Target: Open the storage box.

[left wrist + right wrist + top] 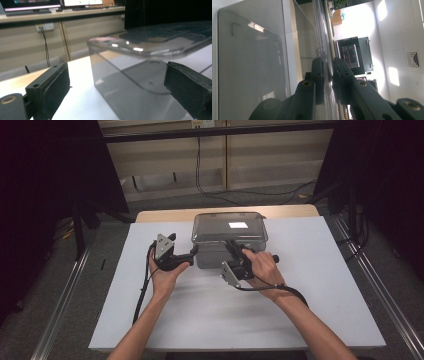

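Observation:
A clear plastic box (pixel 229 245) with a clear lid (pixel 229 224) stands at the far middle of the white table (pixel 310 285). My left gripper (pixel 184 245) is open at the box's left front corner; in the left gripper view its two pads (pixel 53 87) straddle the corner of the box (pixel 130 82) under the lid's rim (pixel 150 43), without touching. My right gripper (pixel 232 245), rolled on its side, is shut on the front edge of the lid. In the right gripper view the gripper (pixel 329 72) pinches the lid's thin rim (pixel 322 37) edge-on, beside the box wall (pixel 249 62).
A wooden strip (pixel 165 215) edges the table's far side. Black cables (pixel 220 192) lie on the floor beyond it. Metal rails (pixel 60 305) run along both sides, and dark curtains (pixel 45 180) stand left and right. White surface lies open in front of the box.

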`<state>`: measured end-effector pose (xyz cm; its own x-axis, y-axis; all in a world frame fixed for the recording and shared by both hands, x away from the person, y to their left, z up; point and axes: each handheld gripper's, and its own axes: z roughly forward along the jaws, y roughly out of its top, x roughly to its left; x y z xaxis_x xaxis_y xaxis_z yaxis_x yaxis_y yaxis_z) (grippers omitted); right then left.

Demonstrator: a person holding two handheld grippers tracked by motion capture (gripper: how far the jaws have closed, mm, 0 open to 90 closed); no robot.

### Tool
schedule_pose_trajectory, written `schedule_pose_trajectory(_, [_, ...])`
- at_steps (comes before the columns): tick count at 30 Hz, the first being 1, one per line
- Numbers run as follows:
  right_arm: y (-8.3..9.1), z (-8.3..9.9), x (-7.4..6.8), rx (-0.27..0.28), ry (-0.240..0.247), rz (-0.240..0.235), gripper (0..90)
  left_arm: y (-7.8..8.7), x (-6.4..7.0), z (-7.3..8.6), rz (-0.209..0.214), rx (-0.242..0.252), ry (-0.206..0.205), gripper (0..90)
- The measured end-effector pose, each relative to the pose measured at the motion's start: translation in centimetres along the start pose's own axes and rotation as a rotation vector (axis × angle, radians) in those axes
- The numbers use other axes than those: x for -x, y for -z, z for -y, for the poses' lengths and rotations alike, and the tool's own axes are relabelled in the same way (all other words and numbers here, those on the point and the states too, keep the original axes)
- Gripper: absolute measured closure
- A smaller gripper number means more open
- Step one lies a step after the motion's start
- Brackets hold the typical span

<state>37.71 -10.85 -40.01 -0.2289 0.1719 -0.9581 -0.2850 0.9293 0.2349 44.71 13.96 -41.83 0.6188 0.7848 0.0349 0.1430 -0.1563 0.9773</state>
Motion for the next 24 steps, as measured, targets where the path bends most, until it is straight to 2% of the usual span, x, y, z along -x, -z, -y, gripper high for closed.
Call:
schedule_pose_trajectory(3, [0.0,0.0,0.0,0.000,0.002,-0.001,79.3,-0.4,0.1,0.0,-0.002,0.007,0.016,7.1])
schedule_pose_trajectory(11, [0.0,0.0,-0.1,-0.005,-0.006,-0.008,78.2,-0.7,0.4,-0.1,0.002,0.028,0.004,13.3])
schedule_pose_trajectory(17, [-0.1,0.5,0.0,-0.016,-0.034,-0.009,70.2,-0.8,0.4,-0.1,0.003,0.042,0.007,15.2])
schedule_pose_trajectory(18, [-0.1,0.6,0.0,-0.018,-0.056,-0.010,64.6,-0.7,0.4,-0.2,0.004,0.040,0.005,15.6])
schedule_pose_trajectory(19, [-0.1,0.6,0.0,-0.018,-0.056,-0.010,64.6,-0.7,0.4,-0.2,0.005,0.038,0.003,15.6])
schedule_pose_trajectory(21, [0.0,0.9,-0.1,-0.013,-0.086,-0.016,62.9,-0.7,0.4,-0.2,0.006,0.042,0.007,15.9])
schedule_pose_trajectory(22, [0.0,1.1,-0.1,-0.016,-0.111,-0.015,61.3,-0.7,0.3,-0.2,0.006,0.043,0.005,15.9])
schedule_pose_trajectory(23, [0.1,1.5,0.0,-0.017,-0.158,-0.027,57.2,-0.8,0.4,-0.2,0.007,0.044,0.009,15.9])
schedule_pose_trajectory(24, [0.1,1.7,0.0,-0.016,-0.173,-0.028,56.7,-0.7,0.4,-0.2,0.005,0.040,0.007,15.9])
